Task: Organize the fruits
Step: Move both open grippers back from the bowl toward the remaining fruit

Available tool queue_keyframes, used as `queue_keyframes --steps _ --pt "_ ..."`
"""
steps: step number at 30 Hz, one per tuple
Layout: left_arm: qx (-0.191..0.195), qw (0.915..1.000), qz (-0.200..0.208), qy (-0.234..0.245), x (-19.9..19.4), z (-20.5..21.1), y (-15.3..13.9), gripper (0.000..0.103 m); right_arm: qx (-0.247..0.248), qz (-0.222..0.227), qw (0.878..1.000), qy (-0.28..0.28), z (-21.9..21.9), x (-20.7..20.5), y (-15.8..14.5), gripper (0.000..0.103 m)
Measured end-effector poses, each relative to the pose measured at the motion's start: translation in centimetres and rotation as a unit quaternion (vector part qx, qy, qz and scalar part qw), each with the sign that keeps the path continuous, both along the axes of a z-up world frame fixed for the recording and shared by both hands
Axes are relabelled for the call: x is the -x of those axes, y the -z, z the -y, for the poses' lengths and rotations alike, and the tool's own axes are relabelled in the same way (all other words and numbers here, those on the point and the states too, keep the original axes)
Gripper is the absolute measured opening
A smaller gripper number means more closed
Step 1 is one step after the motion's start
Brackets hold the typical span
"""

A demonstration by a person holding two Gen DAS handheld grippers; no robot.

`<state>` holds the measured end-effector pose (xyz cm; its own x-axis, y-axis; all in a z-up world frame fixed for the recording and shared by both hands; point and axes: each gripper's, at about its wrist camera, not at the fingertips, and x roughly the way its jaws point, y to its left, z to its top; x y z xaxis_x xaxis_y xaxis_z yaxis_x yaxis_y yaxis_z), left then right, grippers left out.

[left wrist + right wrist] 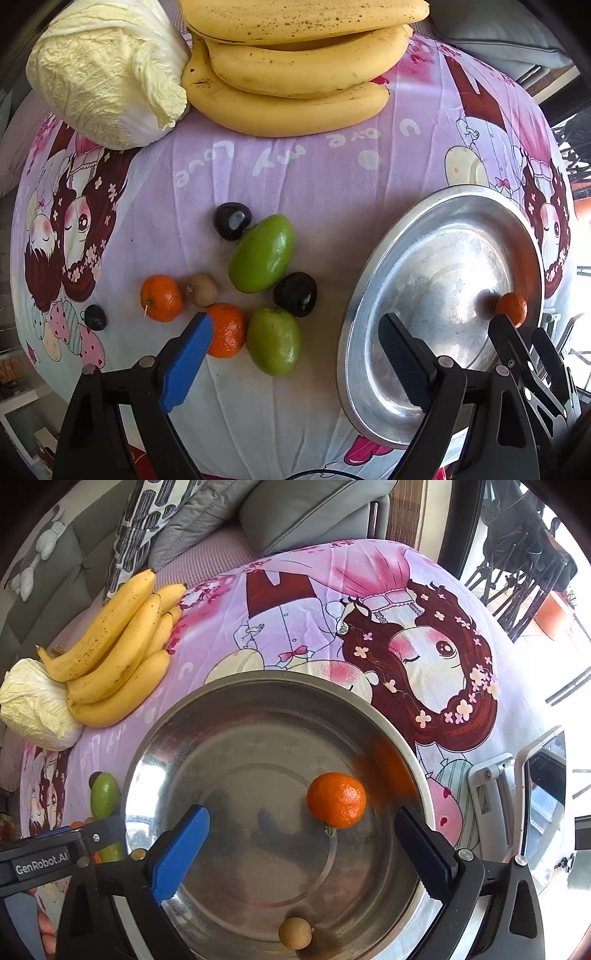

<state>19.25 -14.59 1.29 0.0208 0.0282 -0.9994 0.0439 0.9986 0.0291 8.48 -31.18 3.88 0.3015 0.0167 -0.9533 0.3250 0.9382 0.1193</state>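
Inside the round shiny steel bowl (155, 775), a small orange mandarin (336, 800) just ahead of the right gripper (301, 853), jaws wide and empty, a tan round longan (294, 933) near the bowl's front edge, left gripper (295, 358) also wide and empty, over green oval fruits (273, 341), dark plums (295, 294) and mandarins on the pink cartoon-print cloth (295, 162).

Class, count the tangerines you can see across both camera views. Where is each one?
3. One tangerine lies inside the metal bowl; two sit on the cloth: a left one and another beside the left tongs.
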Motion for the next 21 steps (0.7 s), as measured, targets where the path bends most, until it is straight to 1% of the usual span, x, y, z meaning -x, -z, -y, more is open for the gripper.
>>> queue_keyframes --steps 8,12,14,18,20,21 --pt "0.029 0.9992 0.004 -0.026 2.3 -3.5 -0.6 0.091 0.009 -0.005 1.0 -0.002 -0.2 -0.1 0.2 0.103" --pt "0.056 0.9969 0.026 -0.048 4.2 -5.5 -0.9 0.091 0.008 -0.003 1.0 -0.006 -0.5 -0.1 0.2 0.103" --pt "0.061 0.9958 0.039 -0.057 5.0 -6.3 -1.1 0.091 0.005 -0.005 1.0 -0.009 -0.7 -0.1 0.3 0.103" --pt "0.087 0.9896 0.066 -0.093 6.7 -8.3 -1.6 0.091 0.008 -0.005 1.0 -0.017 -1.2 -0.1 0.3 0.103" --pt "0.087 0.9877 0.075 -0.105 7.9 -9.4 -1.6 0.091 0.008 -0.002 1.0 -0.021 -1.6 0.0 0.2 0.103" --pt "0.086 0.9876 0.078 -0.106 8.4 -9.8 -1.6 0.093 0.008 -0.001 1.0 -0.023 -1.7 0.0 0.2 0.103"
